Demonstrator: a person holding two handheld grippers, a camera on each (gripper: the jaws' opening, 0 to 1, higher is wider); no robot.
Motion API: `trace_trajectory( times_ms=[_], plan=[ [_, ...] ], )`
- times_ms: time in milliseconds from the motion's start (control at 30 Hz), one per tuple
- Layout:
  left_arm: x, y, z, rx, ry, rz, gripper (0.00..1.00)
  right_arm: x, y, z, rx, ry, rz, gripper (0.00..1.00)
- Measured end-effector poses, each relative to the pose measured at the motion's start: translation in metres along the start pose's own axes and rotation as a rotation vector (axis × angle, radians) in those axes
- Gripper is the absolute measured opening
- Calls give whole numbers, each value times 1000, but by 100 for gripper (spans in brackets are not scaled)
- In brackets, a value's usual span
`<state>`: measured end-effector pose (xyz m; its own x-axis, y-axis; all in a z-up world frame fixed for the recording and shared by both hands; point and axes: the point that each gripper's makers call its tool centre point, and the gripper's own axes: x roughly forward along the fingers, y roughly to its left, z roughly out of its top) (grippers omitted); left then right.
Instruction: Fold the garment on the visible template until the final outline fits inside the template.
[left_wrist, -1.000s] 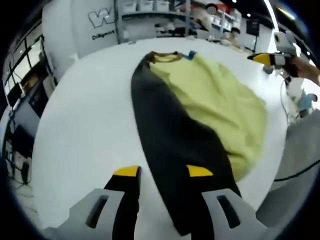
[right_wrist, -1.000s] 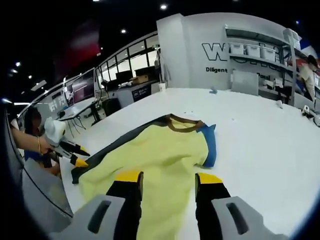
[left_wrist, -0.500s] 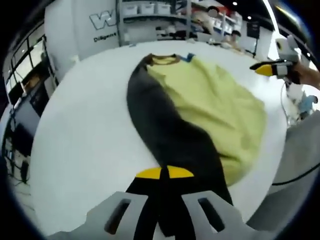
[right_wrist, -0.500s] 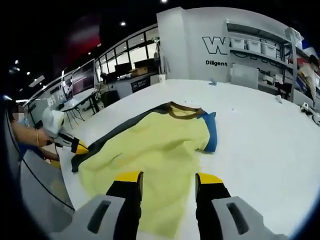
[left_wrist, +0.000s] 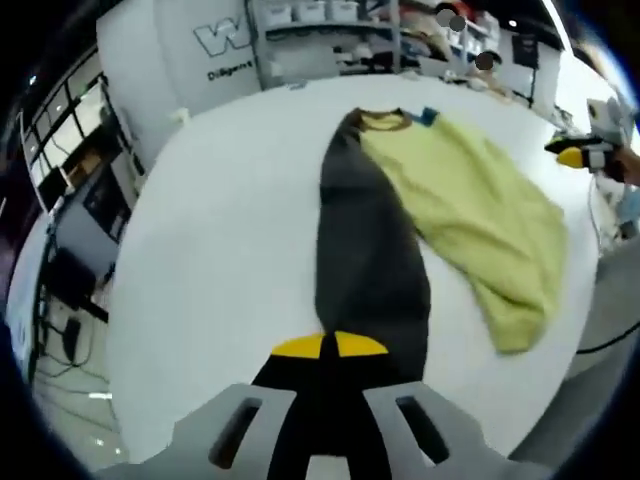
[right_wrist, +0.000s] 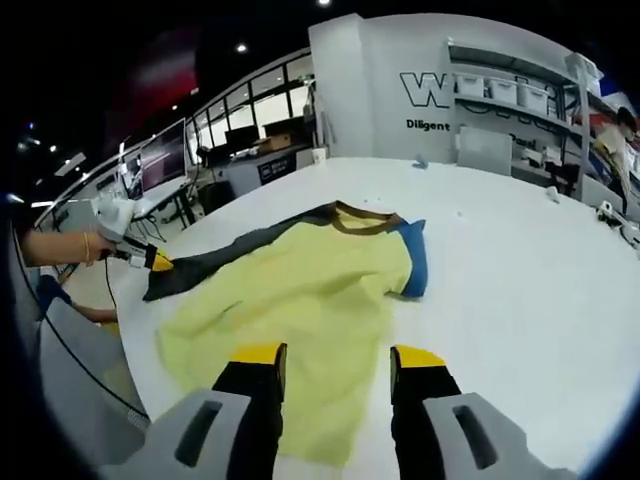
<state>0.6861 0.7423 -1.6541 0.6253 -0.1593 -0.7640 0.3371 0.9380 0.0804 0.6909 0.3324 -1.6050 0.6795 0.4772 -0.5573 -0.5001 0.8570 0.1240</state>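
In the left gripper view, the left gripper (left_wrist: 329, 346) sits at the bottom with its 2 yellow-tipped jaws pressed together, pinching the near end of the garment's dark sleeve (left_wrist: 368, 270). From that pinch the dark fabric runs away across the white table (left_wrist: 210, 230) toward the brown collar (left_wrist: 384, 120). The yellow body of the garment (left_wrist: 480, 215) lies flat to the right of the dark strip, with a small blue patch beside the collar. The right gripper (left_wrist: 578, 156) shows far off at the right edge.

In the right gripper view, the right gripper (right_wrist: 330, 357) has its 2 jaws spread apart, holding nothing, poised above the near hem of the yellow garment (right_wrist: 300, 300). Beyond lie the blue sleeve (right_wrist: 412, 262) and the collar (right_wrist: 357, 215). At the far left, the left gripper (right_wrist: 152, 260) is clamped on the dark sleeve's end (right_wrist: 200, 272).
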Motion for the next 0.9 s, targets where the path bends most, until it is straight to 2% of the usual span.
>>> trace_trajectory(
  times_ms=[167,233,300,333,467,733,900],
  plan=[
    [6,35,9,39,17,46,0,0,3,-3,-6,14,6,37],
    [8,55,10,87,60,101,0,-1,2,-3,-8,17,3,37],
    [12,72,16,118,75,122,0,-1,0,-4,-8,18,-1,37],
    [13,74,17,117,71,121,0,-2,-1,-4,-7,18,-2,37],
    [10,98,41,173,73,157,0,-4,-5,-7,-7,30,-10,37],
    [23,136,67,262,98,198,0,-5,-7,-16,-1,56,-19,36],
    [25,155,68,343,152,205,0,-5,-7,-21,-2,76,-22,36]
  ],
)
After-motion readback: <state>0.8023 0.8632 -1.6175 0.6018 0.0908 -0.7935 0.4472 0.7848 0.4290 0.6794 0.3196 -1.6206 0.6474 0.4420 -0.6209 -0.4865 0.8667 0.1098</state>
